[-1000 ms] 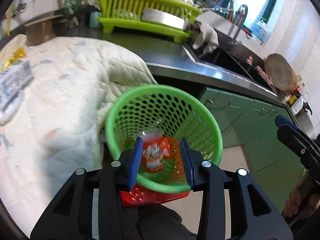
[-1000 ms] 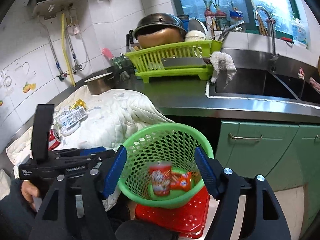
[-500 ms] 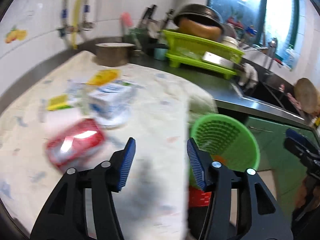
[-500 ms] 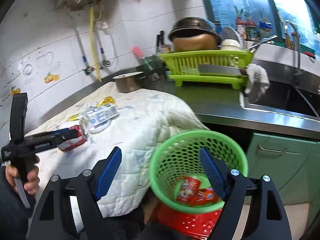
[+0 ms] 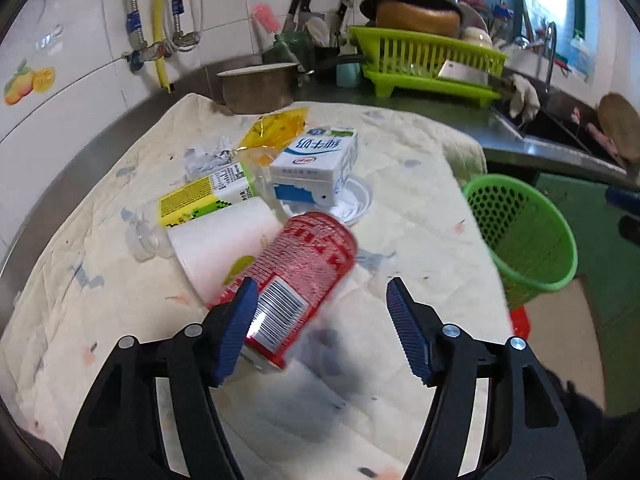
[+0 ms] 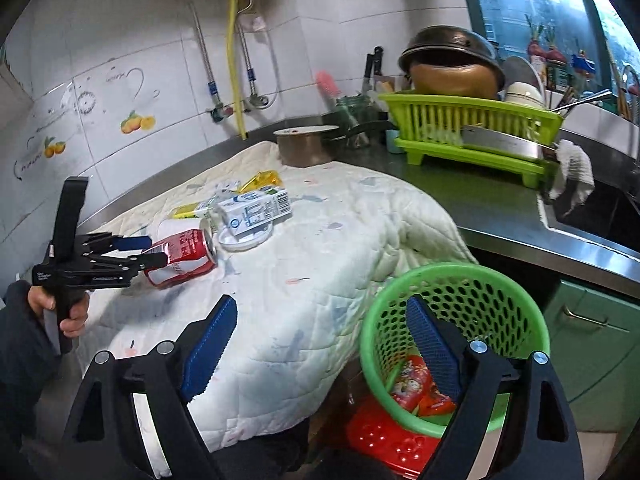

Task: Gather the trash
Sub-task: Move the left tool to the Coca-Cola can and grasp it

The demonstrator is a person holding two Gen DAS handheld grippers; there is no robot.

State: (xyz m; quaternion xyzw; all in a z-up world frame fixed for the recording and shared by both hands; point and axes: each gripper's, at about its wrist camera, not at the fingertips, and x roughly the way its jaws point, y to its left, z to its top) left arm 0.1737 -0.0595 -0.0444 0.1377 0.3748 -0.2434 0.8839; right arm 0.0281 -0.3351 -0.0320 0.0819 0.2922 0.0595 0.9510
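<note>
Red drink can lies on its side on the quilted cloth, its barcode end between the spread fingers of the left gripper, closer to the left-hand finger; contact cannot be confirmed. The jaws have just been opening and do not press the can. Just beyond the can lie a white paper roll, a yellow-green carton, a milk carton on a white lid, and a yellow wrapper.

Right gripper hangs spread and empty over the cloth's edge, its jaws likewise just opened wider; the green basket sits below and to its right, with red wrappers already inside.

Judged step: approach to the next piece of trash. The next move calls for centring the can between the left fingers, then closing on its body.

Against a second ago: the left gripper was then over the basket with fingers narrow; it now faces the counter trash, the basket off to its right. The right gripper's view has shifted from the basket toward the cloth.
</note>
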